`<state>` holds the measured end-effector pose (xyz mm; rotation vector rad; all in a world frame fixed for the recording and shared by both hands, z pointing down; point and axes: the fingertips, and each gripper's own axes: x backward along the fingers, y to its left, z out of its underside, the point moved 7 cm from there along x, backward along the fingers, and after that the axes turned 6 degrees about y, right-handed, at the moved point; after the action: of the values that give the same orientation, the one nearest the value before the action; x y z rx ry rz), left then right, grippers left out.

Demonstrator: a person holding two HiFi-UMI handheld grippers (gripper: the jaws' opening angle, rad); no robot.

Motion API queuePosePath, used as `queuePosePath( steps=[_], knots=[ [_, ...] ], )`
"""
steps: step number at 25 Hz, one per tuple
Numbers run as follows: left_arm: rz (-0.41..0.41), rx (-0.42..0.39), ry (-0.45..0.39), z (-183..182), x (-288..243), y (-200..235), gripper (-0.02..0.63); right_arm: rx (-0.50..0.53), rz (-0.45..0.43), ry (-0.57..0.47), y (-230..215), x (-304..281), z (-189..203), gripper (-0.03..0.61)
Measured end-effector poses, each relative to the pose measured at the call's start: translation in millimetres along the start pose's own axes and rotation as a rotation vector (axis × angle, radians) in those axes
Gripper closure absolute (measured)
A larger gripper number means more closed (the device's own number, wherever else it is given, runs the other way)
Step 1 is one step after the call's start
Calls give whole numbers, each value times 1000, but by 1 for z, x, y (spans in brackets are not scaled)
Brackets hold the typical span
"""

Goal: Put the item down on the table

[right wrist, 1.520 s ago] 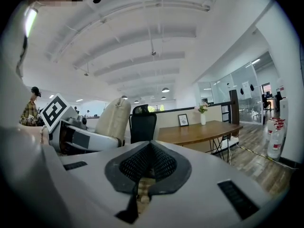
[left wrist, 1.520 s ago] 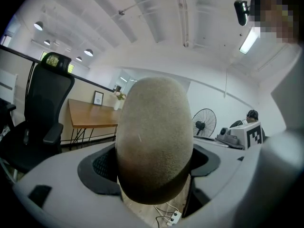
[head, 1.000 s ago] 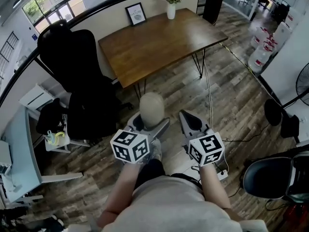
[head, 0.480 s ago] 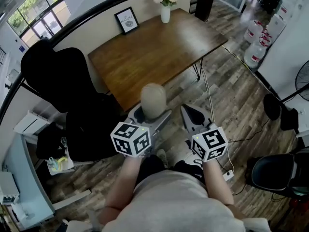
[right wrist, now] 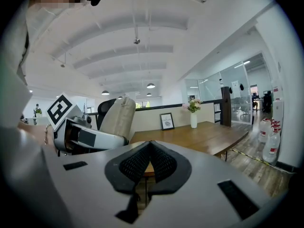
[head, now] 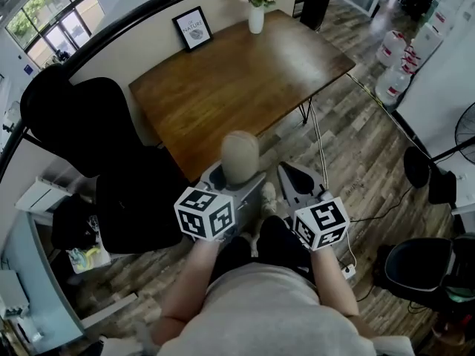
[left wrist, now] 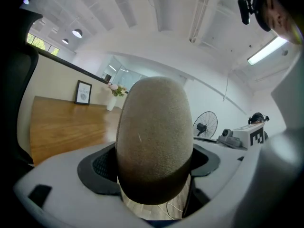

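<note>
A beige, egg-shaped soft item (head: 240, 156) stands upright between the jaws of my left gripper (head: 236, 178), which is shut on its lower part. In the left gripper view the item (left wrist: 154, 132) fills the middle, with the dark pads (left wrist: 99, 167) against its sides. It hangs just short of the near edge of the brown wooden table (head: 237, 73). My right gripper (head: 291, 173) is beside it on the right, shut and empty, its pads (right wrist: 161, 163) meeting in the right gripper view. That view also has the item (right wrist: 118, 118) at its left.
On the table's far edge stand a framed picture (head: 191, 27) and a white vase with flowers (head: 256, 12). A black office chair (head: 74, 124) is left of the table. Water bottles (head: 393, 69), a fan (head: 456, 136), another chair (head: 423, 273) and a floor cable are on the right.
The person has stepped nearer the table, so its near edge now lies just beyond the grippers. The left gripper still holds the item; the right stays shut.
</note>
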<state>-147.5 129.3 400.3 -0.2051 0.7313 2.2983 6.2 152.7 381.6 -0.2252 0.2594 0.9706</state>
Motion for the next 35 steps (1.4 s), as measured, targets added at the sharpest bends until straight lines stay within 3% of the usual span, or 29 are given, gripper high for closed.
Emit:
queuePosePath(
  steps=[9, 23, 29, 35],
  knots=[
    [-65, 7, 2, -41, -58, 50, 202, -1, -60, -10, -66, -78, -24, 569],
    [-158, 15, -68, -150, -186, 109, 201, 77, -167, -32, -202, -193, -92, 569],
    [-195, 37, -64, -165, -221, 120, 201, 63, -187, -16, -246, -212, -97, 569],
    [-194, 63, -14, -161, -240, 128, 201, 18, -195, 13, -264, -224, -85, 569]
  ],
)
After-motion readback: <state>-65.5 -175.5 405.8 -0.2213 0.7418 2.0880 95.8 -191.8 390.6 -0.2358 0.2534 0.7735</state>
